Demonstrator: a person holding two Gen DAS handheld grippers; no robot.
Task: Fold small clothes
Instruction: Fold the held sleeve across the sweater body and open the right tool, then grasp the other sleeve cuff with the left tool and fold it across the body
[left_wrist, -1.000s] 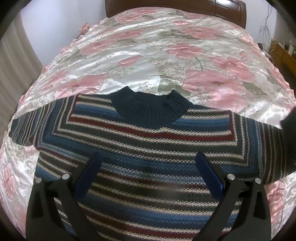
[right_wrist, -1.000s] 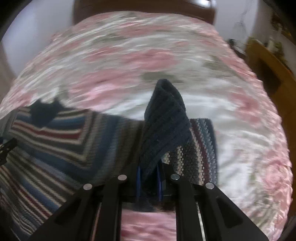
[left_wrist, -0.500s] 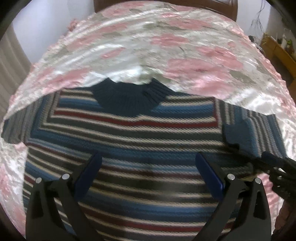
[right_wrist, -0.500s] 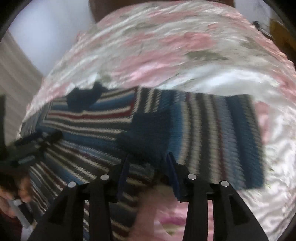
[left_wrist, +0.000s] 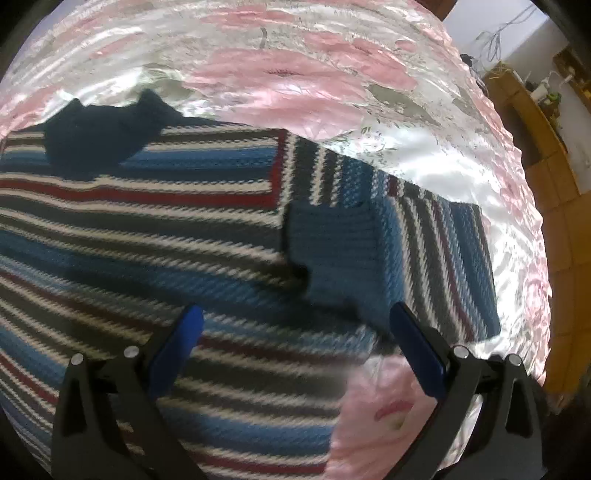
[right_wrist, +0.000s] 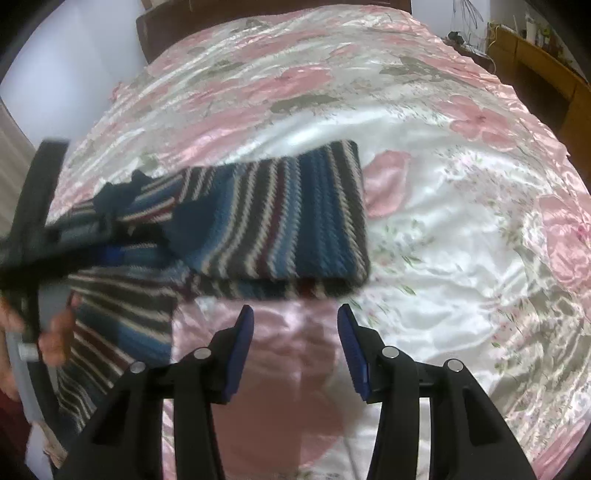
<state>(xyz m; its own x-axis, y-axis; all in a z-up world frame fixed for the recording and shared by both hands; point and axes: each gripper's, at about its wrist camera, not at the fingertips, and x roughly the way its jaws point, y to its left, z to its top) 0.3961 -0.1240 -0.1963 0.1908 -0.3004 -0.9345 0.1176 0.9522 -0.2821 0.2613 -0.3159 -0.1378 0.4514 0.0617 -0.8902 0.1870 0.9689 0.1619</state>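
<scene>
On the floral bedspread (right_wrist: 461, 229) I saw the striped sweater (left_wrist: 155, 236) lying flat, its right sleeve (right_wrist: 295, 221) folded inward over the chest, left gripper (left_wrist: 295, 339) released above it, right gripper (right_wrist: 295, 345) released, holding nothing.

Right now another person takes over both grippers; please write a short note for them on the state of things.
Left gripper: jaws open, empty, above the striped sweater.
Right gripper: jaws open, empty, over the floral bedspread, just short of the sweater.
The sweater lies flat on the bedspread, collar toward the headboard.
Done: the right sleeve is folded inward, its dark cuff on the body.
Left: the other sleeve cannot be seen from here; check it, then fold the body.
</scene>
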